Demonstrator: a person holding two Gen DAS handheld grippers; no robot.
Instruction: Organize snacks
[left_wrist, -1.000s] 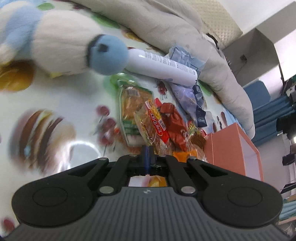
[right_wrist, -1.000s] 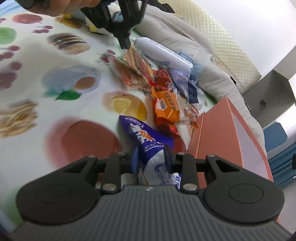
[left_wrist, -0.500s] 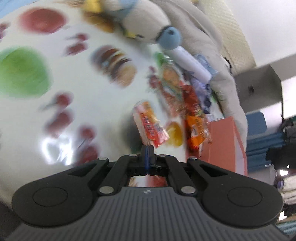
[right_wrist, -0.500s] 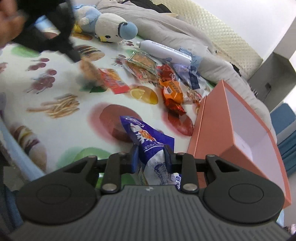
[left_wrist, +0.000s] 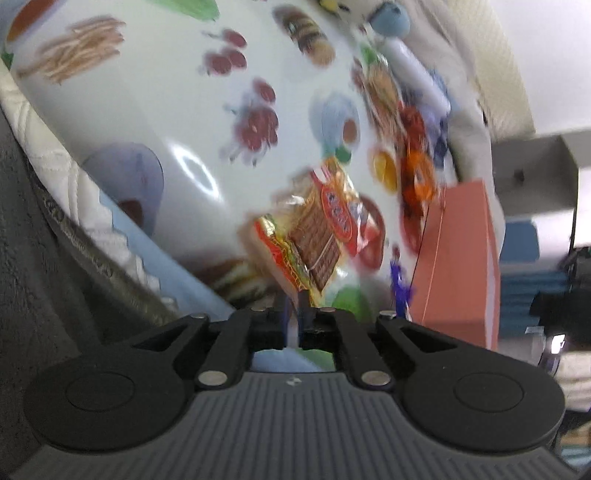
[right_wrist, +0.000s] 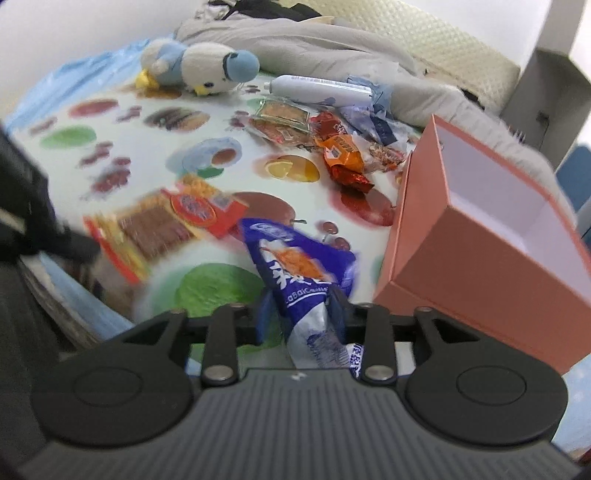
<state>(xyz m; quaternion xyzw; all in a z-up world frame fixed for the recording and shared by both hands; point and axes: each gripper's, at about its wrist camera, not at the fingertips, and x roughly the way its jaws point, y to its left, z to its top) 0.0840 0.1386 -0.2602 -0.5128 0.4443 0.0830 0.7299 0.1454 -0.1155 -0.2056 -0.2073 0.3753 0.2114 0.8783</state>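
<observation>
Left gripper (left_wrist: 294, 308) pinches the edge of a clear packet (left_wrist: 317, 229), jaws just easing apart. Right gripper (right_wrist: 301, 306), jaws just widening, has the blue packet (right_wrist: 295, 266) between them, beside the empty orange box (right_wrist: 480, 236).

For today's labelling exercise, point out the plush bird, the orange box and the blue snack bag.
plush bird (right_wrist: 199, 72): right wrist view, on its white body.
orange box (right_wrist: 476, 266): right wrist view, on its near outer wall.
blue snack bag (right_wrist: 299, 258): right wrist view, on its printed front.
</observation>
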